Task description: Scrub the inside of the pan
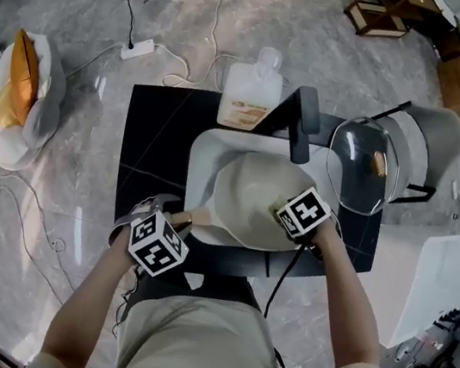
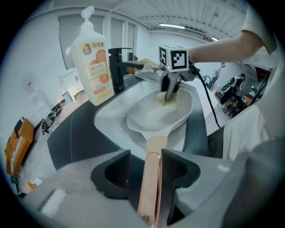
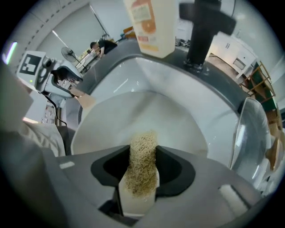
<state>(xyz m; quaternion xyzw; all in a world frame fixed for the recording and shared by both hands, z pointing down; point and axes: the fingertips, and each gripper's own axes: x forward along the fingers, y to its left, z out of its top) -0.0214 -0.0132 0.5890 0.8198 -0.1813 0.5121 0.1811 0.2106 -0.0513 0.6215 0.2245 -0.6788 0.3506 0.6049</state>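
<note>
The left claw [image 2: 151, 165] is clamped on the copper-coloured handle [image 2: 149, 191] of the pan [image 2: 160, 113], which runs up the middle of the left gripper view. The right claw [image 3: 142, 171] is closed on a sponge [image 3: 142, 144], its yellow fibrous face turned outward. The pale pan is held tilted in the white sink [image 2: 111, 118], at the centre of the head view. In the left gripper view the sponge is seen low against the far inside wall of the pan, near the rim. Whether it presses there or hangs just above cannot be told.

No suds, water or dirt are seen on the inside of the pan, so the part already scrubbed cannot be read from the surface. The work is judged to be under way, with both tools gripped and the sponge inside the pan. The bottom nearer the handle appears yet to be covered.

A soap bottle [image 2: 91, 62] and a black tap [image 2: 118, 67] stand behind the sink. A glass lid [image 1: 364, 166] lies on the dark tabletop [image 1: 154, 140], to the right in the head view.
</note>
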